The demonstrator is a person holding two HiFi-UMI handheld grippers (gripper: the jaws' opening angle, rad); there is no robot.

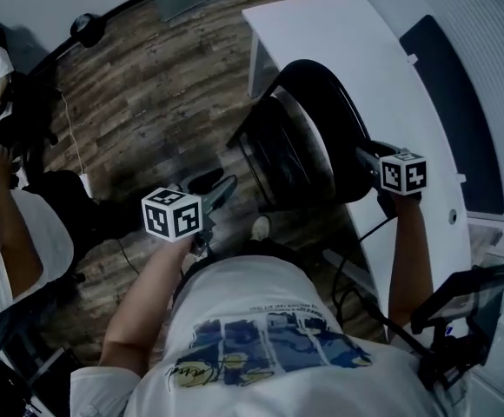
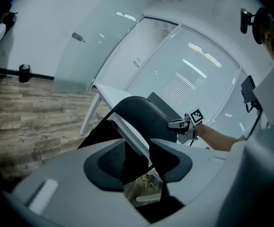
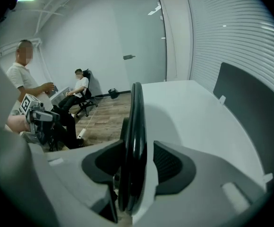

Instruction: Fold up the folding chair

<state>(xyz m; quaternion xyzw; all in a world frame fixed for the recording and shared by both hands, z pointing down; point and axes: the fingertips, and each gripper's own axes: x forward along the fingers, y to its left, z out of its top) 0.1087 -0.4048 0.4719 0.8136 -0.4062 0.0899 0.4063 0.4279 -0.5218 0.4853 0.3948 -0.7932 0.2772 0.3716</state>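
Note:
The black folding chair (image 1: 308, 142) stands on the wood floor against the white table (image 1: 339, 33), its seat and rounded backrest close together. My right gripper (image 1: 365, 156) is at the backrest's upper right edge. In the right gripper view the thin backrest edge (image 3: 136, 122) runs between the jaws of that gripper (image 3: 137, 167); a gap shows beside the right pad, so it is open. My left gripper (image 1: 224, 188) hangs in the air left of the chair, apart from it. Its jaws (image 2: 149, 162) stand partly open with nothing between them, and the backrest (image 2: 141, 110) lies beyond.
The white table (image 3: 193, 112) runs close along the chair's right side, under a blinded window. People sit at the left (image 1: 4, 233), one on an office chair (image 3: 78, 92). A cable (image 1: 74, 146) trails over the floor. A screen on a stand (image 1: 469, 294) is at my right.

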